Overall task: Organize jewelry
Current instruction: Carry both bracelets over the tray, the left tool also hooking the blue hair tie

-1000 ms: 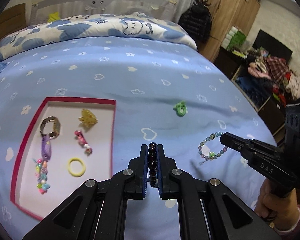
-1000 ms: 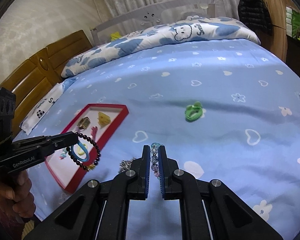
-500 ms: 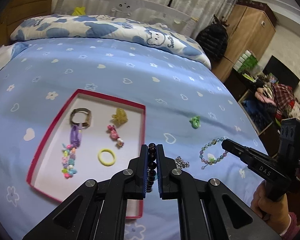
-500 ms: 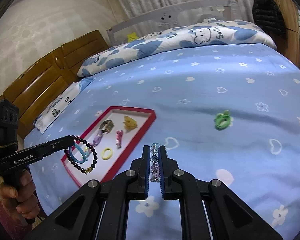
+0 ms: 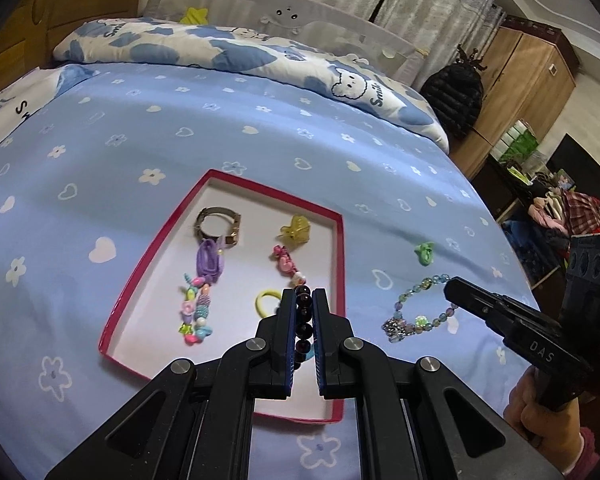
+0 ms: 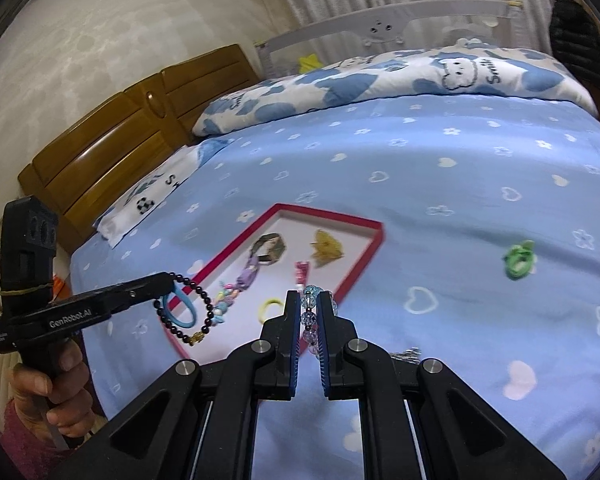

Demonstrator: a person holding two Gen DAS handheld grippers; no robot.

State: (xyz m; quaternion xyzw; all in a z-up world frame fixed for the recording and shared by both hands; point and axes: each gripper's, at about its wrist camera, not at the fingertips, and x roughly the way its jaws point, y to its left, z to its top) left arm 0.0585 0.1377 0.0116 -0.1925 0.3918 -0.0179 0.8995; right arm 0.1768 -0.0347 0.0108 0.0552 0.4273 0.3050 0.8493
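The left gripper (image 5: 303, 320) is clamping a dark bead bracelet (image 5: 302, 322) between its closed fingers; seen from the right wrist, that bracelet (image 6: 188, 312) is hanging as a loop from the tip, with a blue hair tie (image 6: 180, 312) dangling there too. The right gripper (image 6: 309, 320) is pinching a pale blue bead bracelet (image 6: 310, 316), which from the left view is drooping off its tip (image 5: 420, 308) above the blue sheet (image 5: 180, 132).

Just beyond the left gripper, a red-edged tray (image 5: 342, 256) is lying on the sheet. Inside it are sitting a yellow hair tie (image 5: 266, 300), a colourful bead string (image 5: 196, 312), a purple tie (image 5: 210, 260), a pink clip (image 5: 286, 264), a yellow claw clip (image 5: 294, 230) and a watch (image 5: 218, 224) at the far end.

Right of the tray, a green clip (image 5: 424, 252) is lying on the sheet. Farther back, a patterned quilt (image 5: 220, 52) is stretching across the bed.
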